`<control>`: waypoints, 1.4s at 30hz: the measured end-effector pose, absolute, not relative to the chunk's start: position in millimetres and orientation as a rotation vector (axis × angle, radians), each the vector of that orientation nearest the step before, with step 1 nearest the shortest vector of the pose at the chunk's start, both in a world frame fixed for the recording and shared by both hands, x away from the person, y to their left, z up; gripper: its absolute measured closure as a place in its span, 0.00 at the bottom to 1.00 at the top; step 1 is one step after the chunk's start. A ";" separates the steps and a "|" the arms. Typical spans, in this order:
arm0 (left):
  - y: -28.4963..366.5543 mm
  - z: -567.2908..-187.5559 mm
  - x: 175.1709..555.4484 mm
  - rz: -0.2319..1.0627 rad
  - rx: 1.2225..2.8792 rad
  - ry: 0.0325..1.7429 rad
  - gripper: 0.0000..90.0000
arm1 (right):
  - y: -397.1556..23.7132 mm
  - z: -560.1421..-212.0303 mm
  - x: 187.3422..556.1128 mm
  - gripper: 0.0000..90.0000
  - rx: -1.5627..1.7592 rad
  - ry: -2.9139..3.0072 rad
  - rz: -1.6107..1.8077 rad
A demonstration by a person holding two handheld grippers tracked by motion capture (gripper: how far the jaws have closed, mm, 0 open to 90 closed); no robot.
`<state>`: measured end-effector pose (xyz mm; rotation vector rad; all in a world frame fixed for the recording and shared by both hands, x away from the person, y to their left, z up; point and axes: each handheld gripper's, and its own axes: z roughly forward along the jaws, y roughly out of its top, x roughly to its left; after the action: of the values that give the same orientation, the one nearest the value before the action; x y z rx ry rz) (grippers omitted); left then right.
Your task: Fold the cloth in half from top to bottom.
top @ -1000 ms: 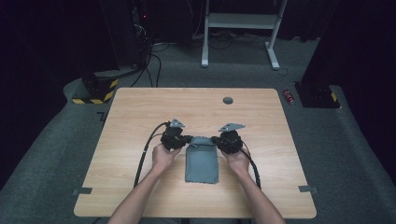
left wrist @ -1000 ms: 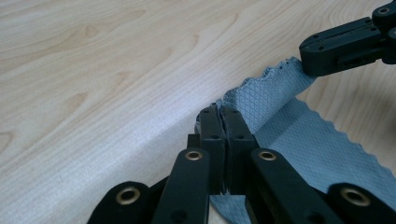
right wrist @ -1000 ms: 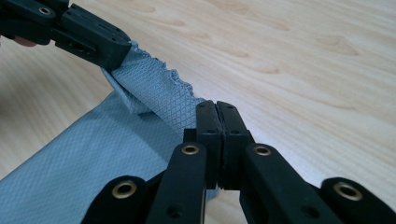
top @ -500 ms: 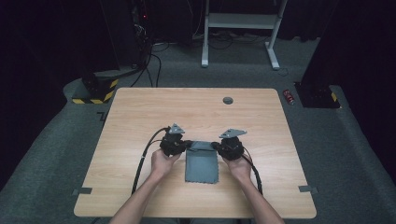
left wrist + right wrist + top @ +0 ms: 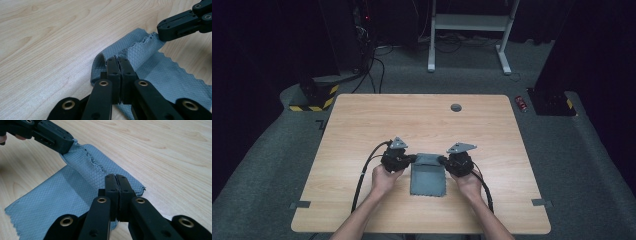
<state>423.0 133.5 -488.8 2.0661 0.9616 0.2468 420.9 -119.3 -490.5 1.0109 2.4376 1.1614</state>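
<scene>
Cloth (image 5: 428,175) lay grey on the table (image 5: 362,125), my left gripper (image 5: 119,60) pinched one far corner, my right gripper (image 5: 116,178) pinched the other.

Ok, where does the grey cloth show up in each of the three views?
High view: cloth at lower centre of the table, between the two hands.
Left gripper view: cloth at centre right, far edge pinched up.
Right gripper view: cloth at centre left.
Shared landmark: the frayed raised edge, clamped at both ends by the hand-held grippers.

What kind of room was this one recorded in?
Probably a lab or recording studio: one wooden table on grey carpet, dark surroundings, cables trailing to equipment behind, and a white stand.
</scene>
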 end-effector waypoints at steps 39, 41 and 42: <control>135.3 -500.4 375.0 0.267 2.087 0.884 0.99 | -125.8 -501.3 376.6 0.99 0.943 2.472 1.215; 134.8 -501.0 373.2 0.276 2.093 0.873 0.99 | -126.5 -501.9 373.2 0.99 0.934 2.473 1.223; 134.3 -501.1 371.4 0.276 2.092 0.874 0.99 | -126.8 -502.2 372.1 0.99 0.932 2.473 1.223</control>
<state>371.4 134.3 -501.1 2.0919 0.8736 0.2760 372.1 -126.8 -502.2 0.9319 2.4734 1.2232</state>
